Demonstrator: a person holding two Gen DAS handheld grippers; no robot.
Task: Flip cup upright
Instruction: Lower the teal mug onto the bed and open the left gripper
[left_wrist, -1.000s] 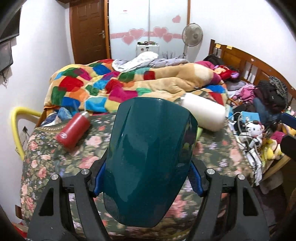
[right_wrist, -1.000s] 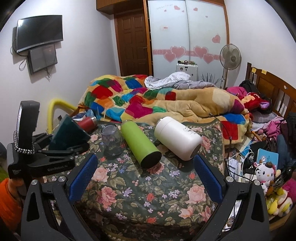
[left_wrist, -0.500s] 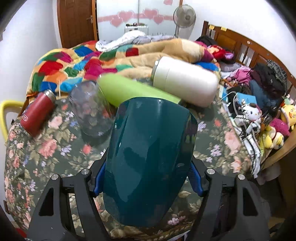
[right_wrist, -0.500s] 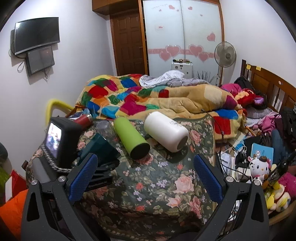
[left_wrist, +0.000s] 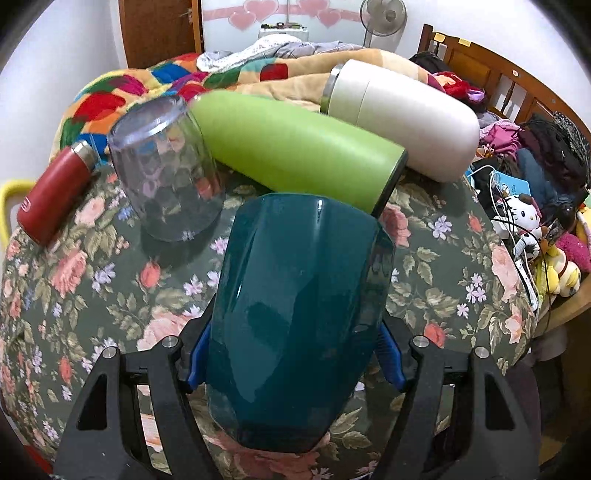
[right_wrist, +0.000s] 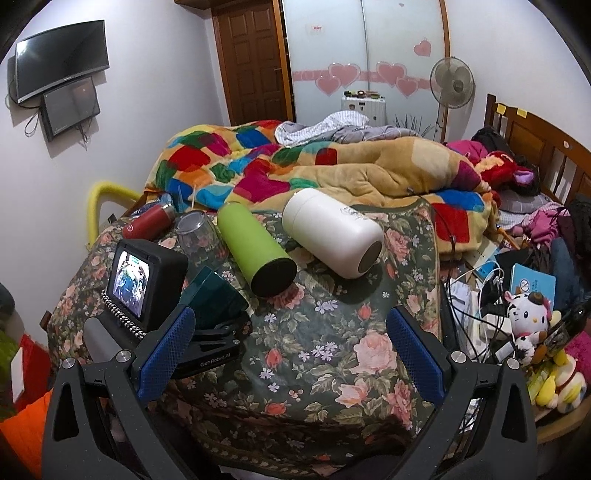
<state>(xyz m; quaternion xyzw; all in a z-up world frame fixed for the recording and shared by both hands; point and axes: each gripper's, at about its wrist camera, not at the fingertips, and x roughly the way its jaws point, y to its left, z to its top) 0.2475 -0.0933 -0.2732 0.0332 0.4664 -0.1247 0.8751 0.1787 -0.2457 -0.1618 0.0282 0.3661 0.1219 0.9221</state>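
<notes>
We've got the teal cup pinched between the blue pads of the left hand-held gripper, lifted over the floral bed cover, closed end pointing forward. Tilted, not upright yet, so turning and set-down remain. Right hand-held gripper is spread, holding nothing.

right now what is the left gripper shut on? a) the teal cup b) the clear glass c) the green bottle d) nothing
a: the left gripper has both blue pads pressed against the sides of the teal cup, while the clear glass and green bottle sit apart on the bedspread.
</notes>
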